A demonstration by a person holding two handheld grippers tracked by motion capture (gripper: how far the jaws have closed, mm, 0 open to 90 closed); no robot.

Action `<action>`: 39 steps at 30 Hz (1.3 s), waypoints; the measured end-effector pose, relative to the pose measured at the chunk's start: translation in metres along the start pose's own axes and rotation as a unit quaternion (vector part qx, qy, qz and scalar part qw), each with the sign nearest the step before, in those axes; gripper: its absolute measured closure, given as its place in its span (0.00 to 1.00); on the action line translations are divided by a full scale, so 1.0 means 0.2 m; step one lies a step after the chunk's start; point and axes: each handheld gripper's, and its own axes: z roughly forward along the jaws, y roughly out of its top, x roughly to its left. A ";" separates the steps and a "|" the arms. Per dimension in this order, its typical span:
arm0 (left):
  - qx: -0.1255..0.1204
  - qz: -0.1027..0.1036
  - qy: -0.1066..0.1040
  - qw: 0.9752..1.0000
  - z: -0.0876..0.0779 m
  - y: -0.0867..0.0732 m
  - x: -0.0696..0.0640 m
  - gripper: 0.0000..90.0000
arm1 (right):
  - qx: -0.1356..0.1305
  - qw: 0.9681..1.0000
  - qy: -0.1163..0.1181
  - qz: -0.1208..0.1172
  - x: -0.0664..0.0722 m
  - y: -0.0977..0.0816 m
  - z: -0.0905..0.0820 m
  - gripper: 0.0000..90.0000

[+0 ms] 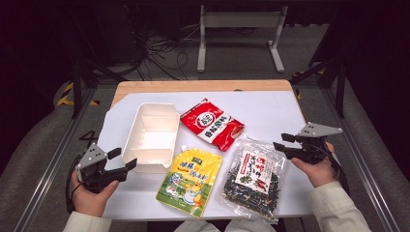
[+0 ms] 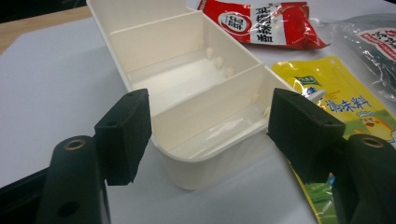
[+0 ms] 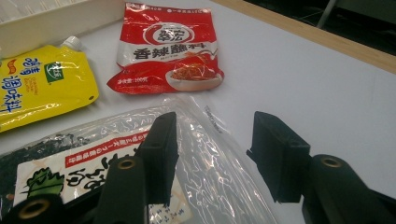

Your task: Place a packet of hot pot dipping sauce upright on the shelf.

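Note:
A white divided box [image 1: 153, 105] lies on the white sheet at the left. To its right lie a red packet [image 1: 211, 123], a yellow spout pouch [image 1: 191, 181] and a clear bag of dark seaweed [image 1: 254, 176]. My left gripper [image 1: 123, 159] stands open at the box's near left corner. In the left gripper view the box's near end [image 2: 205, 172] sits between the spread jaws of that gripper [image 2: 205, 116], with no contact visible. My right gripper [image 1: 282, 141] is open beside the bag's far right corner. In the right gripper view, the gripper [image 3: 215, 128] hovers over the bag's sealed edge [image 3: 219, 163].
The white sheet [image 1: 270, 106] covers a wooden table whose far edge [image 1: 203, 86] shows. Bare sheet lies at the far right. Metal rails run along both sides of the table. Beyond it, a white stand [image 1: 239, 19] and loose cables [image 1: 159, 48] are on the floor.

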 end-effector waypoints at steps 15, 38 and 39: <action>0.005 0.004 -0.012 1.000 -0.01 -0.02 -0.01 0.41 | 0.019 0.999 0.045 -0.021 0.07 0.25 0.20 0.45; 0.000 0.000 0.009 1.000 -0.02 -0.05 -0.02 0.42 | 0.074 0.994 0.062 0.042 -0.02 0.43 0.55 0.36; 0.002 0.003 0.009 1.000 -0.02 -0.05 -0.02 0.42 | 0.078 0.994 0.059 0.045 -0.02 0.43 0.56 0.36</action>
